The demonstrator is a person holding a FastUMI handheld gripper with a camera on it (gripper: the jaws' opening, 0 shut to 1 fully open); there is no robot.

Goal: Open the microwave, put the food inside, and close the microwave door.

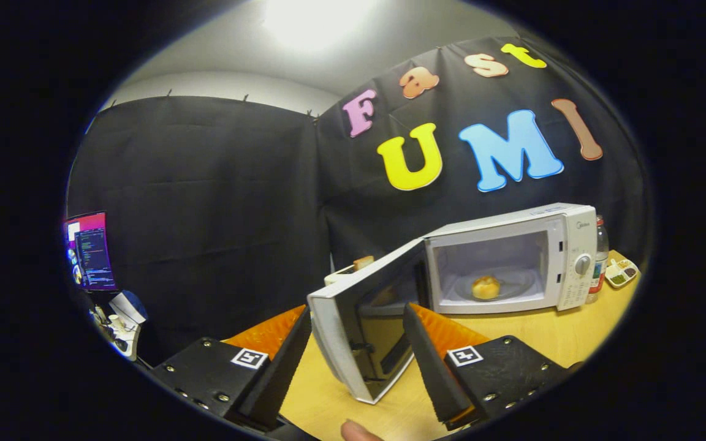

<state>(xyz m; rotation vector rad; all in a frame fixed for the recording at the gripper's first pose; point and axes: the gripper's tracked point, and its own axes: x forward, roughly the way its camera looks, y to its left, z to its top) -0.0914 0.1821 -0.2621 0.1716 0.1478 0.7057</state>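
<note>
A white microwave stands on the wooden table with its door swung wide open toward me. A round bread roll lies on the glass plate inside the cavity. My gripper is open. The free edge of the door stands between its two fingers; the fingers do not press on it. The left finger sits beside the door's outer face and the right finger beside its inner window side.
A bottle and a small dish of condiments stand right of the microwave. A toaster with bread shows behind the door. A lit monitor sits far left. A fingertip shows at the bottom.
</note>
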